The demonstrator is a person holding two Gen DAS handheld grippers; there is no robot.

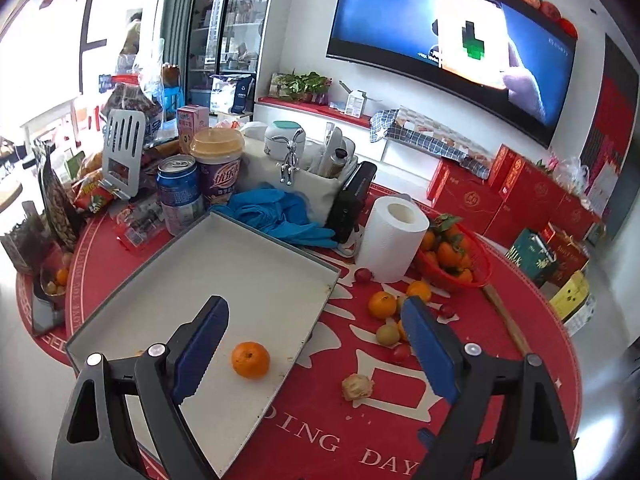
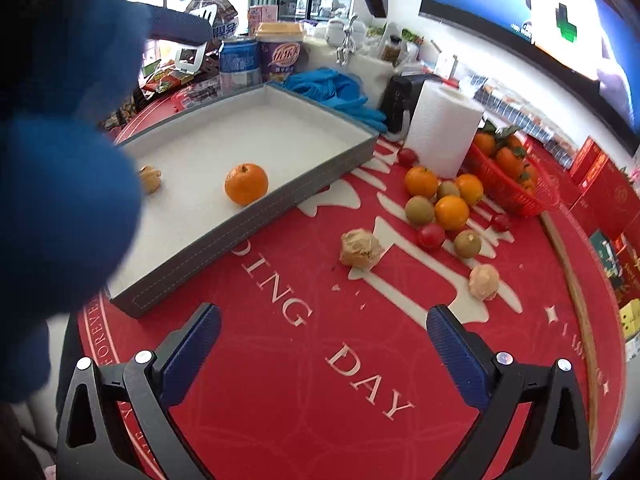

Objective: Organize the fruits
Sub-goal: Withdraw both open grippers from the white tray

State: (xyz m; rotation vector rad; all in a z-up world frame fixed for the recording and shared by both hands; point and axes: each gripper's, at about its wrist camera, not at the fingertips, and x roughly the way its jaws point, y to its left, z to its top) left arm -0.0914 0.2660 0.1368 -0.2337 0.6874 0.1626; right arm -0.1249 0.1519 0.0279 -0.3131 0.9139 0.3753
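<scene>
**Both tools spread, one orange in the tray**

I had the left tool spread wide with nothing between its ridged blue pads, hanging over the near corner of the tray. The right tool was likewise spread and empty, above the red tabletop just in front of the tray.

The tray was a shallow rectangle, grey outside with stitched walls and a smooth pale floor; its long axis ran from the near left up toward the paper roll. Inside it sat one orange, round, glossy and dimpled, its dark stem end tilted up toward the right wrist camera. At the tray's left side I saw a small tan papery husk, partly hidden by a blurred blue shape close to the lens.

To the right of the tray, on the tabletop, lay a cluster of loose fruit: oranges, dull brown kiwis and shiny red cherry tomatoes, touching or nearly so. Nearer than the cluster, two crumpled tan husks lay apart from each other. Beyond the cluster stood a red mesh basket of leafy oranges, just beside the paper roll. Crumpled blue gloves lay against the tray's far edge.
</scene>
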